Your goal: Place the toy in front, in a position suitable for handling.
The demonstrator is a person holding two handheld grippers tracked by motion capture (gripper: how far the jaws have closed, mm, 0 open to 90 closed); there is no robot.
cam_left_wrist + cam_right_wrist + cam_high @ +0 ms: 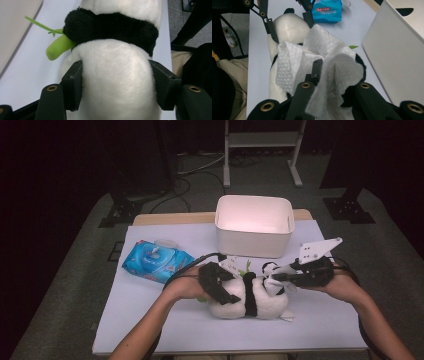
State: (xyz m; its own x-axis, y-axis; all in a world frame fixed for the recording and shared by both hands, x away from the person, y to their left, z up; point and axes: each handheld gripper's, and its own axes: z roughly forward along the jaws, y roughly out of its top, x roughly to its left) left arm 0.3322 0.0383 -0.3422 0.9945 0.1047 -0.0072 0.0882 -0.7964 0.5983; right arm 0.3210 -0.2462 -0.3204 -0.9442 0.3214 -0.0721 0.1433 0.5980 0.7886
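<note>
Your left claw (115, 85) grips the panda (117, 82) by its rump; your right claw (337, 82), closed on a wipe (329, 75), rests on its head. Wiping is underway, most fur remaining.

Dark room, grey carpet floor (60, 285), white metal stand (262, 140) at back, black cables (200, 170) on floor

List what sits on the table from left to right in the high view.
Blue pack of wet wipes → left claw clamped on the panda's rear → plush panda → right claw holding a white wipe. The white bin sits farther back.
</note>
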